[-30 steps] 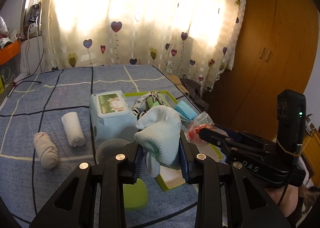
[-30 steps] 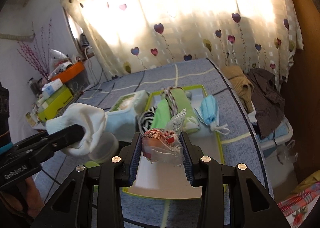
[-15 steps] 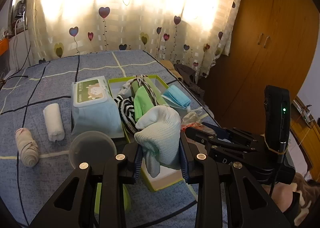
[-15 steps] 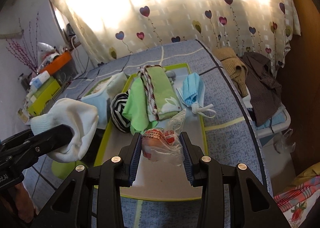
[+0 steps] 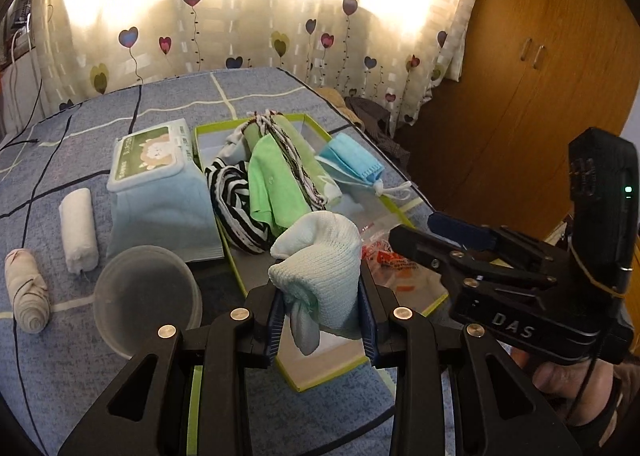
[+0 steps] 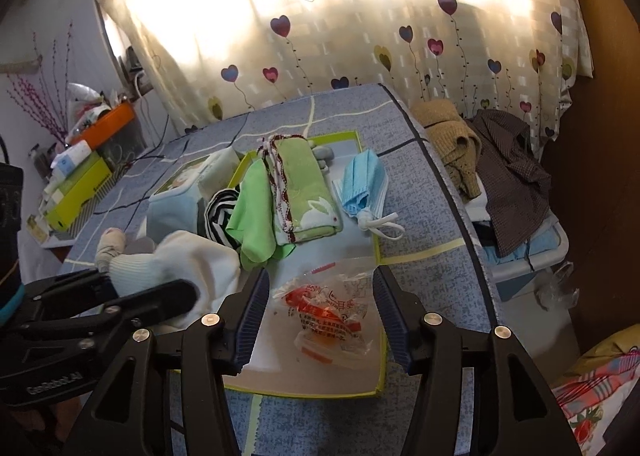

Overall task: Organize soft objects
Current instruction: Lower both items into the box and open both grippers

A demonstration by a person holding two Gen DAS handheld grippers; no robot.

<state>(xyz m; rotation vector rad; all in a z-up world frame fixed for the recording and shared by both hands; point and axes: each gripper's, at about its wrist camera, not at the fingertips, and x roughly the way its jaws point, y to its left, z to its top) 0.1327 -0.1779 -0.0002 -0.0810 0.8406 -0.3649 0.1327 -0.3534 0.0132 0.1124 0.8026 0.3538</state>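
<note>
My left gripper (image 5: 322,320) is shut on a rolled white sock (image 5: 320,276) and holds it above the near end of the green-rimmed tray (image 5: 332,370). My right gripper (image 6: 318,316) is open; a clear plastic packet with red print (image 6: 328,312) lies on the tray floor (image 6: 280,368) between its fingers. Farther back the tray holds a striped cloth (image 5: 234,196), green cloths (image 5: 272,176), a rabbit-print towel (image 6: 308,192) and a blue face mask (image 6: 366,184). The sock also shows in the right wrist view (image 6: 180,264).
A wet-wipes pack (image 5: 156,184), a translucent round tub (image 5: 146,296), a white cloth roll (image 5: 78,230) and a beige cloth roll (image 5: 26,290) lie on the blue bedspread left of the tray. Clothes (image 6: 500,164) pile at the bed's right edge. A wooden wardrobe (image 5: 540,76) stands at the right.
My right gripper has opened and let the plastic packet drop onto the tray floor. Both grippers have moved closer over the tray. The left still grips the sock.
</note>
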